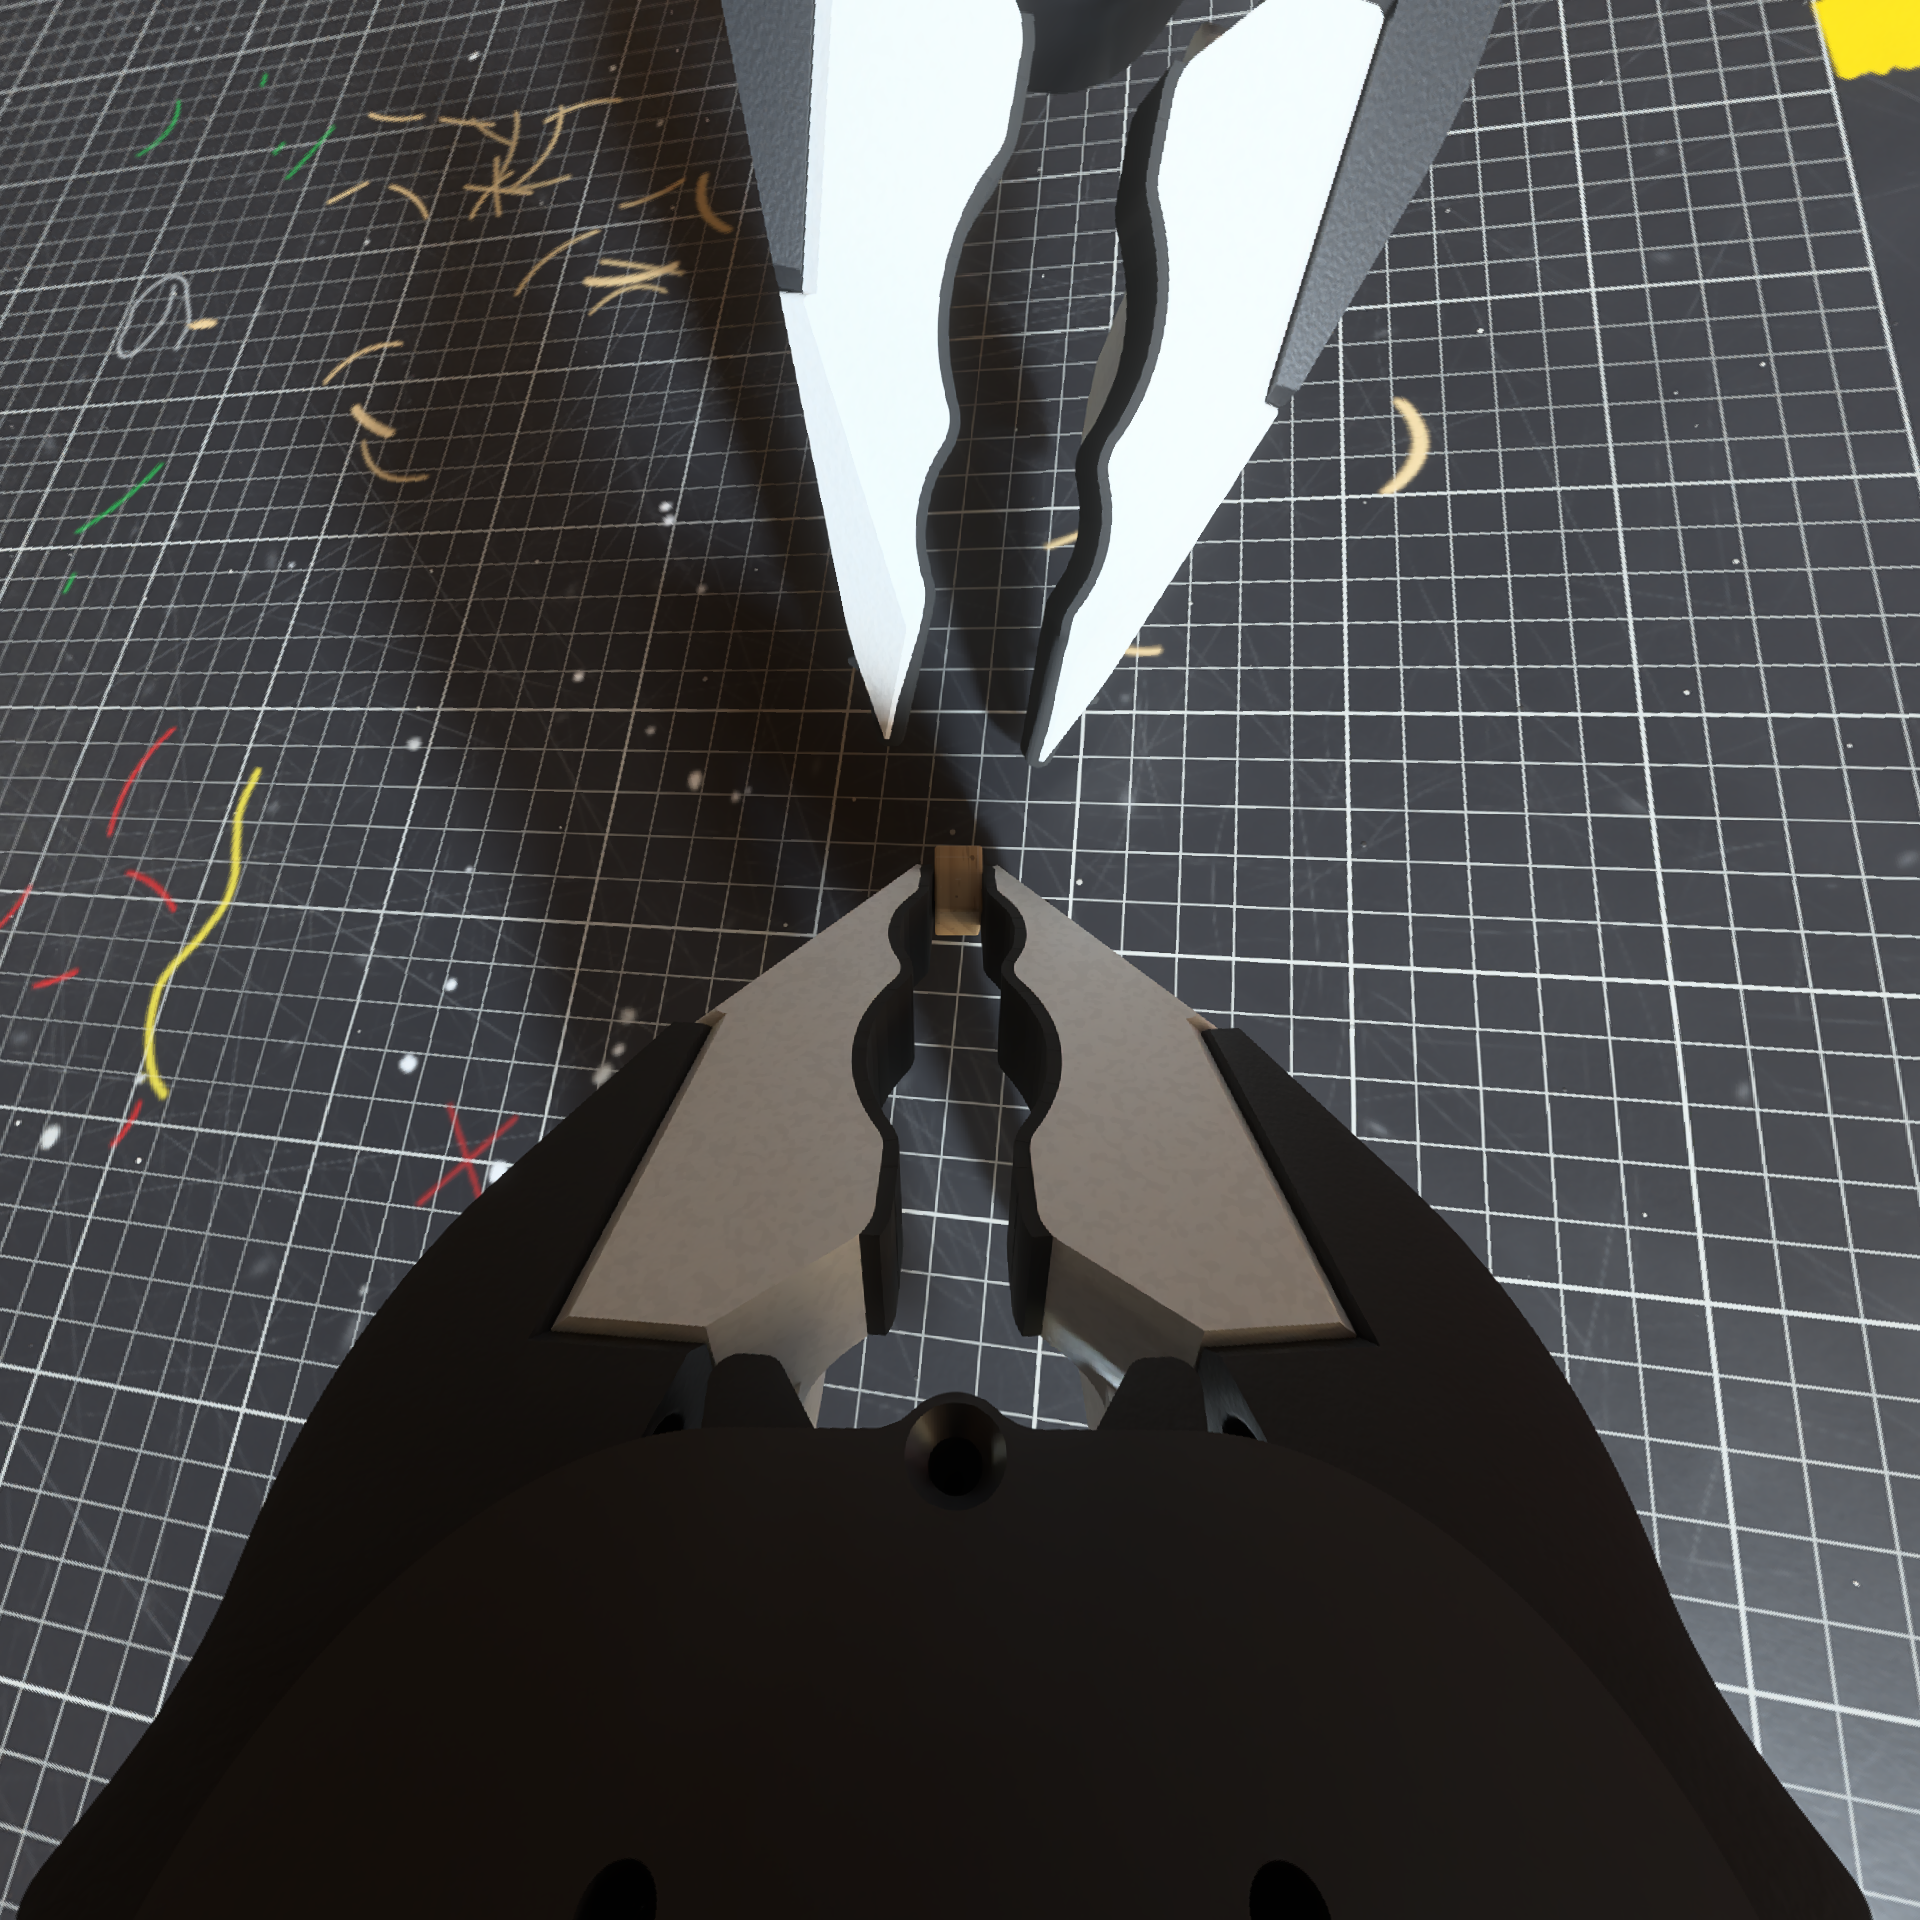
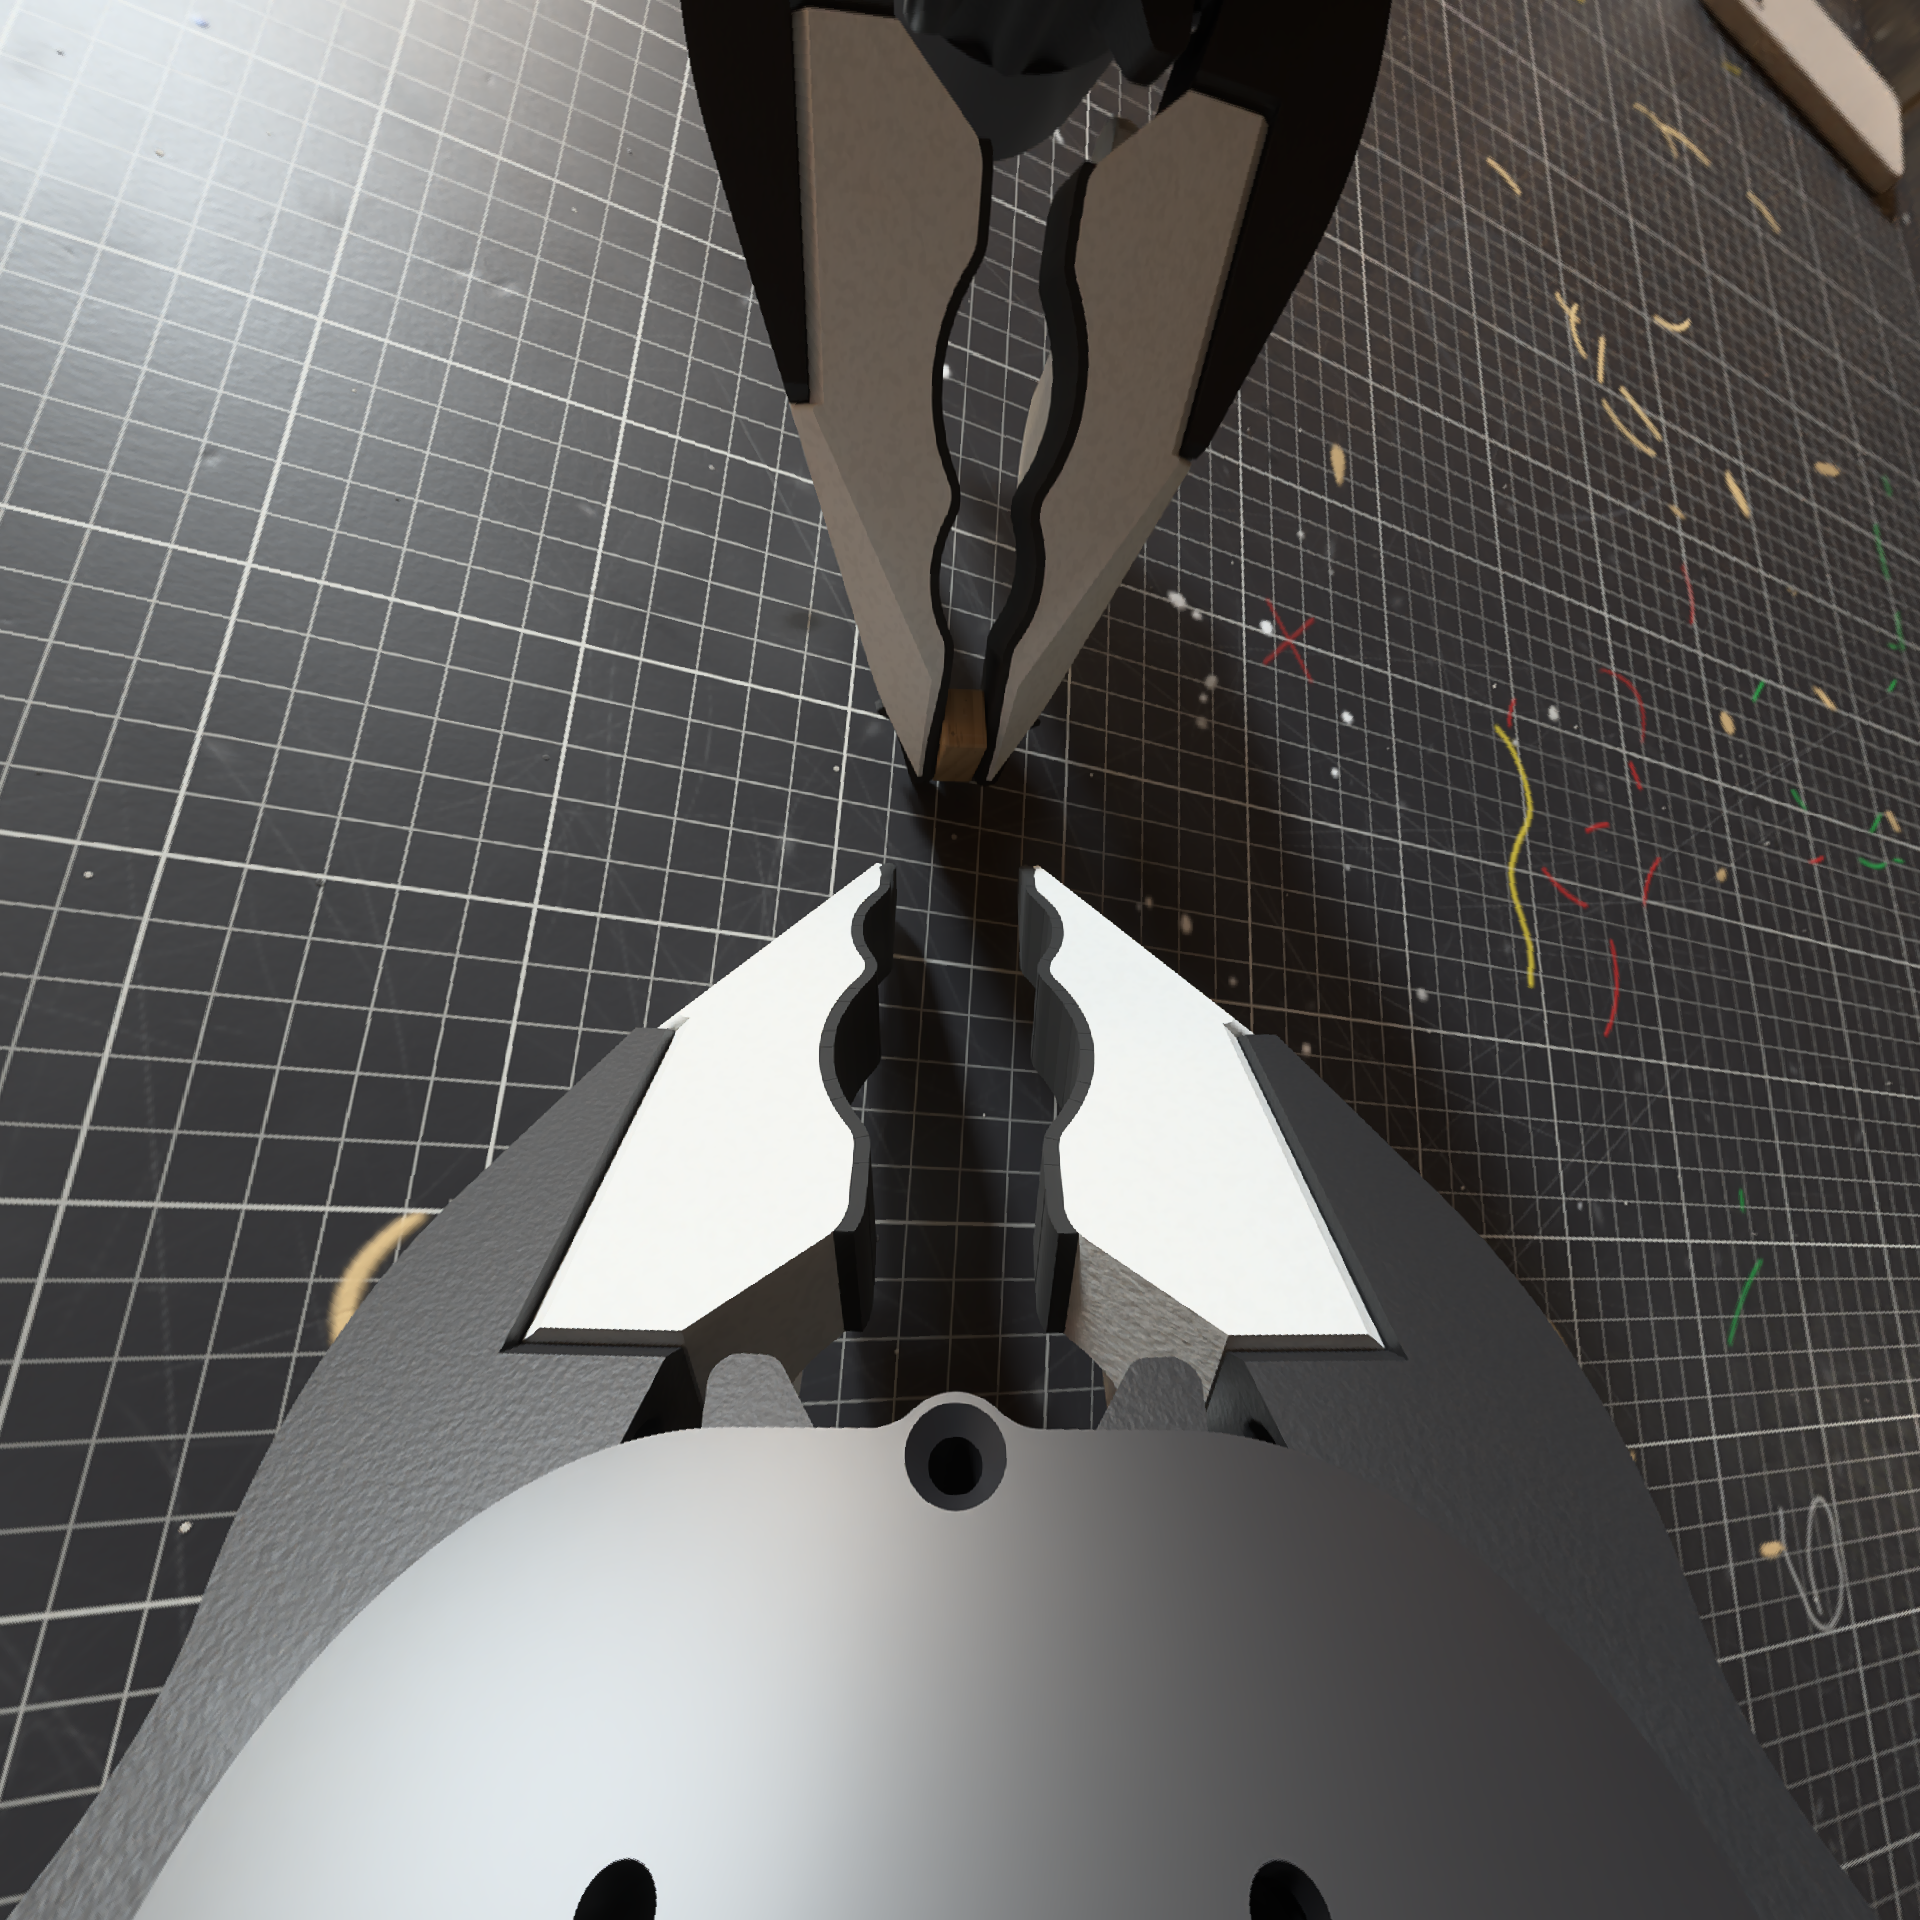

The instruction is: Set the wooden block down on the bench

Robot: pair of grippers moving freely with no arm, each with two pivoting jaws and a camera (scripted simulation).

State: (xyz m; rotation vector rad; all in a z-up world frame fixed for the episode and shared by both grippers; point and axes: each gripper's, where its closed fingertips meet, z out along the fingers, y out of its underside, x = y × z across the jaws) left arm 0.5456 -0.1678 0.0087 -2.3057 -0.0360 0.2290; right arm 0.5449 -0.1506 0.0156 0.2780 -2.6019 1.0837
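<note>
A small pale wooden block (image 1: pixel 957 891) is pinched between the tips of my left gripper (image 1: pixel 957 878), the black one with tan fingers. The block and left gripper (image 2: pixel 961 764) also show in the right wrist view, where the block (image 2: pixel 961 740) sits low, at or just above the dark gridded bench mat (image 2: pixel 416 623); I cannot tell if it touches. My right gripper (image 2: pixel 956 873), grey with white fingers, is open and empty. It faces the left one tip to tip, a short way apart, and shows in the left wrist view (image 1: pixel 961 743).
Tan wood shavings (image 1: pixel 540 197) and coloured wire scraps, including a yellow strand (image 1: pixel 197 935), lie on the mat (image 1: pixel 1558 935) to the left. A yellow object (image 1: pixel 1870 42) sits at the far right corner. A pale board edge (image 2: pixel 1829 94) lies at the mat's border.
</note>
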